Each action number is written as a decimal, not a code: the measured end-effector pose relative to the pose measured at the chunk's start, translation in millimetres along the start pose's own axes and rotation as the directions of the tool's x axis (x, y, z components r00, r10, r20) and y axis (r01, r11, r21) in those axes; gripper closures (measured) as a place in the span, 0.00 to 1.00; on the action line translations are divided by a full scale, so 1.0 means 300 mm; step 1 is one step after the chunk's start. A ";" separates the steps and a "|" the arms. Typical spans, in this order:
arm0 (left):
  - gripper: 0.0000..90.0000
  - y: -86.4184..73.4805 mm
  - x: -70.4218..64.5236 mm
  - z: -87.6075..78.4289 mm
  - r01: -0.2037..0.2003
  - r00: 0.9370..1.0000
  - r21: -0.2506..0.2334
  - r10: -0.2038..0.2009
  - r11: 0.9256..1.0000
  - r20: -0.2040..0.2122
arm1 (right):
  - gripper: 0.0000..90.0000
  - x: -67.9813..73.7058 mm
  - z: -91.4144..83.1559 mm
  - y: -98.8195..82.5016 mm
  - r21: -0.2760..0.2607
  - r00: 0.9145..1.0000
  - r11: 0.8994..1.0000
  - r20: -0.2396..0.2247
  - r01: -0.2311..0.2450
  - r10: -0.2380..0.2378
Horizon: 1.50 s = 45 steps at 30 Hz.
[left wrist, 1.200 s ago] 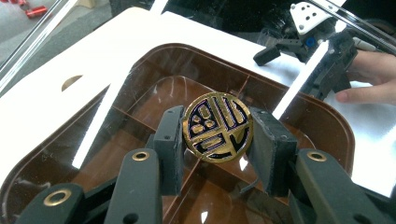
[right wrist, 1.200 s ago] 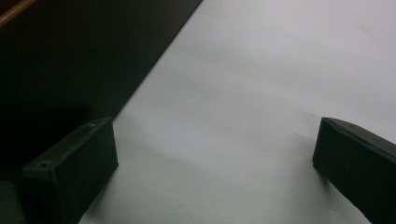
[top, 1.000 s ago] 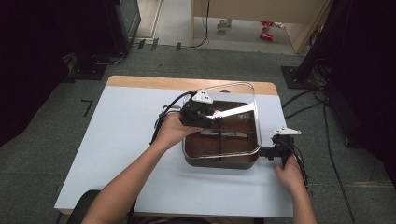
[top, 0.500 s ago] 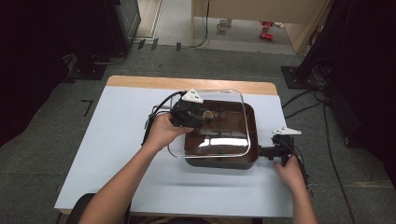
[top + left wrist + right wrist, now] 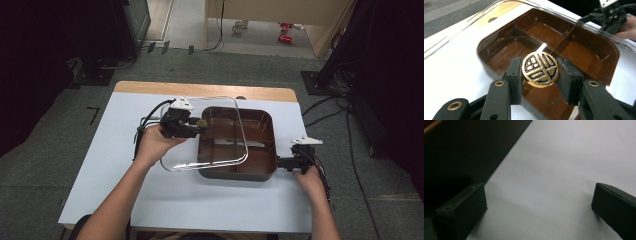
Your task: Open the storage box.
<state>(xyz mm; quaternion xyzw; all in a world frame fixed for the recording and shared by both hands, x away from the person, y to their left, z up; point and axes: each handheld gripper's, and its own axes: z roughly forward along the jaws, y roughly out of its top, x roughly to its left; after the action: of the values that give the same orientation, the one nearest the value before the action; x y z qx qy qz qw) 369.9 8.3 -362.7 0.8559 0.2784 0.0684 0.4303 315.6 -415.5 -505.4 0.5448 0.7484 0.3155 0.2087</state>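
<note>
A: What is your left gripper (image 5: 540, 72) doing?
B: It's clamped on the gold knob (image 5: 540, 69) of the clear lid (image 5: 210, 135), which overhangs the brown tray (image 5: 260, 150) toward nine o'clock.
A: And your right gripper (image 5: 539, 210)?
B: Jaws apart, holding nothing, at the tray's three o'clock corner.

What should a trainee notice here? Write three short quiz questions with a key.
1. True or false: the left tool is shut on the gold knob of the clear lid.
2. The right tool, beside the brown tray, is: A open over the table; B shut on the lid; C shut on a cable.
3. In the high view, past which side of the tray does the lid reach?
Key: 1 true; 2 A; 3 the left side.
</note>
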 end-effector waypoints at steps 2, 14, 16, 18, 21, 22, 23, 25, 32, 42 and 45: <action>0.66 -0.020 0.022 -0.019 0.023 1.000 0.005 -0.023 1.000 -0.009 | 0.00 0.000 -0.001 0.000 0.003 1.000 1.000 0.000 -0.001 0.001; 0.66 -0.118 0.146 -0.118 0.116 0.989 -0.008 -0.116 0.993 -0.093 | 0.00 -0.001 -0.001 0.001 0.004 1.000 1.000 -0.001 -0.001 0.001; 0.66 -0.132 0.166 -0.132 0.131 0.986 -0.013 -0.132 0.991 -0.104 | 0.00 0.000 0.000 0.001 0.003 1.000 1.000 -0.001 -0.003 0.003; 0.66 -0.149 0.191 -0.147 0.151 0.982 -0.017 -0.152 0.988 -0.115 | 0.00 0.000 0.000 0.001 0.003 1.000 1.000 -0.001 -0.003 0.003; 0.66 -0.173 0.224 -0.168 0.177 0.975 -0.019 -0.178 0.984 -0.133 | 0.00 0.000 0.000 0.001 0.003 1.000 1.000 -0.002 -0.003 0.003; 0.66 -0.181 0.236 -0.173 0.183 0.973 -0.022 -0.185 0.983 -0.139 | 0.00 0.000 0.000 0.001 0.003 1.000 1.000 -0.002 -0.003 0.003; 0.66 -0.190 0.246 -0.178 0.189 0.971 -0.023 -0.191 0.982 -0.146 | 0.00 -0.001 0.000 0.001 0.003 1.000 1.000 -0.002 -0.003 0.003; 0.66 -0.206 0.266 -0.185 0.202 0.966 -0.026 -0.204 0.979 -0.158 | 0.00 0.000 0.000 0.001 0.003 1.000 1.000 -0.002 -0.003 0.003; 0.66 -0.275 0.352 -0.193 0.272 0.939 -0.029 -0.272 0.962 -0.209 | 0.00 0.000 0.000 0.001 0.003 1.000 1.000 -0.001 -0.003 0.003; 0.66 -0.367 0.459 -0.155 0.334 0.903 -0.024 -0.327 0.942 -0.278 | 0.00 0.000 0.000 0.001 0.003 1.000 1.000 -0.001 -0.003 0.003; 0.66 -0.388 0.489 -0.133 0.355 0.892 -0.014 -0.343 0.935 -0.295 | 0.00 0.000 0.000 0.001 0.003 1.000 1.000 -0.001 -0.003 0.003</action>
<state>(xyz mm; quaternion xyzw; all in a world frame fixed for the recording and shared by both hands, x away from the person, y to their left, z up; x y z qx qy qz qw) 429.6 170.1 -446.1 0.7810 0.4892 0.1104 0.3722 315.6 -415.4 -505.1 0.5462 0.7482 0.3148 0.2070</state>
